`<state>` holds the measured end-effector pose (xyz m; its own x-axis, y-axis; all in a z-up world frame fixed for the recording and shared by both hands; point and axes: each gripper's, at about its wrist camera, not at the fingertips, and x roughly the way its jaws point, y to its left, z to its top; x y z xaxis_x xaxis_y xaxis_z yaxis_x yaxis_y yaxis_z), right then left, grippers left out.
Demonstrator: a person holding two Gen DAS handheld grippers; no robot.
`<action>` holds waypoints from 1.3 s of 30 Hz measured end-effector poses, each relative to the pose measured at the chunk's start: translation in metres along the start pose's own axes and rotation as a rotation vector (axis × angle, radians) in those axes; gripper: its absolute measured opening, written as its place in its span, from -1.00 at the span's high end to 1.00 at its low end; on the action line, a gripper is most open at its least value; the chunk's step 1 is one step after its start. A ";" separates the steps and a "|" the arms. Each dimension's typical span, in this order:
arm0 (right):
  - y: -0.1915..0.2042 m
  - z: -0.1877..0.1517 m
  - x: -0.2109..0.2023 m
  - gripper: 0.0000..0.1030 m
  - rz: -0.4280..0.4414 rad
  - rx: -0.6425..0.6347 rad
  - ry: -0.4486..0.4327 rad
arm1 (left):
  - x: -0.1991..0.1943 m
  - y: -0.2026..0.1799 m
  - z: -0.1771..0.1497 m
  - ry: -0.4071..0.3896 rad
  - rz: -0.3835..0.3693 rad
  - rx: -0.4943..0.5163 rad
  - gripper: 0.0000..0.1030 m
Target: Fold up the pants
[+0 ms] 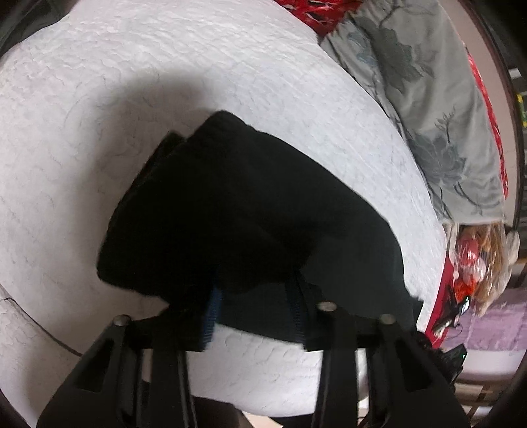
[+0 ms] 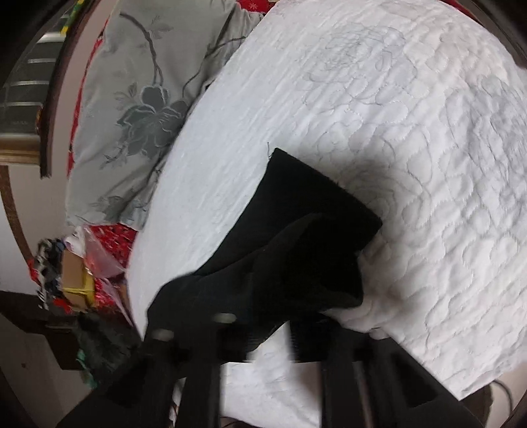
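Note:
The black pants (image 1: pixel 237 214) lie folded into a thick bundle on the white quilted bed (image 1: pixel 164 66). My left gripper (image 1: pixel 255 316) sits at the near edge of the bundle with its jaws apart; the cloth drapes over both fingertips (image 1: pixel 210 316). In the right wrist view the pants (image 2: pixel 296 237) reach from mid-bed down to my right gripper (image 2: pixel 270 342), whose jaws also stand apart at the cloth's near edge, with white quilt (image 2: pixel 395 131) showing between them. The image is blurred there.
A grey floral duvet (image 1: pixel 428 98) is bunched along the bed's far side, also in the right wrist view (image 2: pixel 131 115). Red bedding (image 1: pixel 316 13) shows beside it. Bags and clutter (image 1: pixel 481 263) sit past the bed edge, also visible in the right wrist view (image 2: pixel 75 280).

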<state>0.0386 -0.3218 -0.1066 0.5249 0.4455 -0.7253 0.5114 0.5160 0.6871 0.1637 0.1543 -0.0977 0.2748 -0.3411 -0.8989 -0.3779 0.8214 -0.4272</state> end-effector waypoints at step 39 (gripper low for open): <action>-0.016 0.035 -0.051 0.13 -0.020 -0.251 -0.122 | -0.078 0.006 0.045 -0.115 0.134 0.214 0.38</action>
<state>0.0272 -0.3783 -0.0789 0.6022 0.3500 -0.7175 0.3460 0.6955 0.6297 0.1793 0.2067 -0.0259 0.3380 -0.1793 -0.9239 -0.2253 0.9377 -0.2644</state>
